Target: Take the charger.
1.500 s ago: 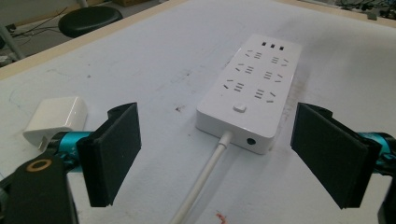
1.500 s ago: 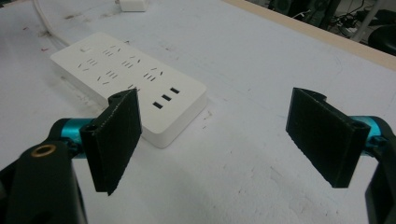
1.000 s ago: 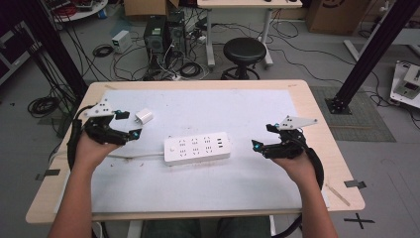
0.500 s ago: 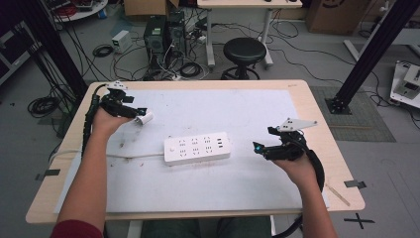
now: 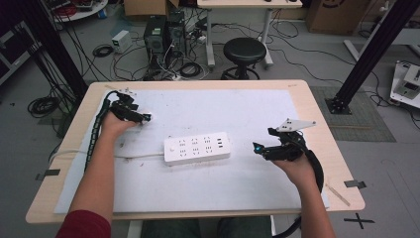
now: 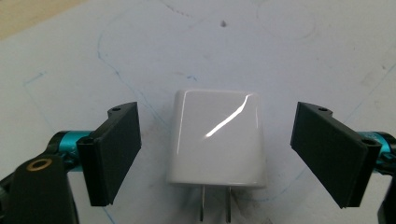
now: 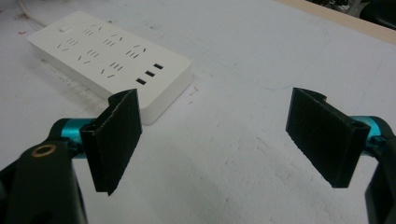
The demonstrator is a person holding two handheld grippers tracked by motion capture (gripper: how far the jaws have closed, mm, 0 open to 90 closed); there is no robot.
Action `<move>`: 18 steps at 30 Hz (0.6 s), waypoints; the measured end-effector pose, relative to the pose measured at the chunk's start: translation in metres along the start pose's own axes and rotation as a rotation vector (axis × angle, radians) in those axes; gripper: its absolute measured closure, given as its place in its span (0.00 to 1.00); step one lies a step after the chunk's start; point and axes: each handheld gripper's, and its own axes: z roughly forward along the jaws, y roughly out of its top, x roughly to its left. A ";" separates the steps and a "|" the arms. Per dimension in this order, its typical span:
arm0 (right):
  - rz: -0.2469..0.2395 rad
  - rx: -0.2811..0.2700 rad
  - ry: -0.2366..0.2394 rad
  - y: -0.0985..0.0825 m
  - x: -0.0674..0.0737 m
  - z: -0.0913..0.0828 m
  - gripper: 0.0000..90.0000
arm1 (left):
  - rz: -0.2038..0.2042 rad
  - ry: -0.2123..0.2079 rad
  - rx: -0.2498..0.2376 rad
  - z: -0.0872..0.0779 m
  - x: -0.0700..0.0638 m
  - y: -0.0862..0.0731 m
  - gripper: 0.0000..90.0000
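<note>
A small white plug adapter (image 6: 217, 137) lies flat on the white mat, its two prongs pointing toward the camera of the left gripper view. My left gripper (image 6: 223, 150) is open, one jaw on either side of the adapter with a gap on both sides. From above, that left gripper (image 5: 142, 118) is at the mat's far left with the adapter (image 5: 148, 118) at its tips. A white power strip (image 5: 197, 148) lies mid-table. My right gripper (image 5: 257, 148) hovers open just right of the strip (image 7: 112, 56), holding nothing.
The strip's white cable (image 5: 94, 154) runs left over the table edge. A white mat (image 5: 237, 109) covers most of the wooden table (image 5: 324, 148). Beyond the far edge are a black stool (image 5: 242, 49), computer towers (image 5: 163, 32) and loose floor cables.
My left hand has reached forward to the far left of the mat, and its open jaws now straddle the adapter. The right gripper has stayed in place.
</note>
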 end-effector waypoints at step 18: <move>0.002 0.006 0.003 0.002 0.001 0.003 0.21 | -0.018 -0.001 0.032 0.007 0.002 -0.007 0.32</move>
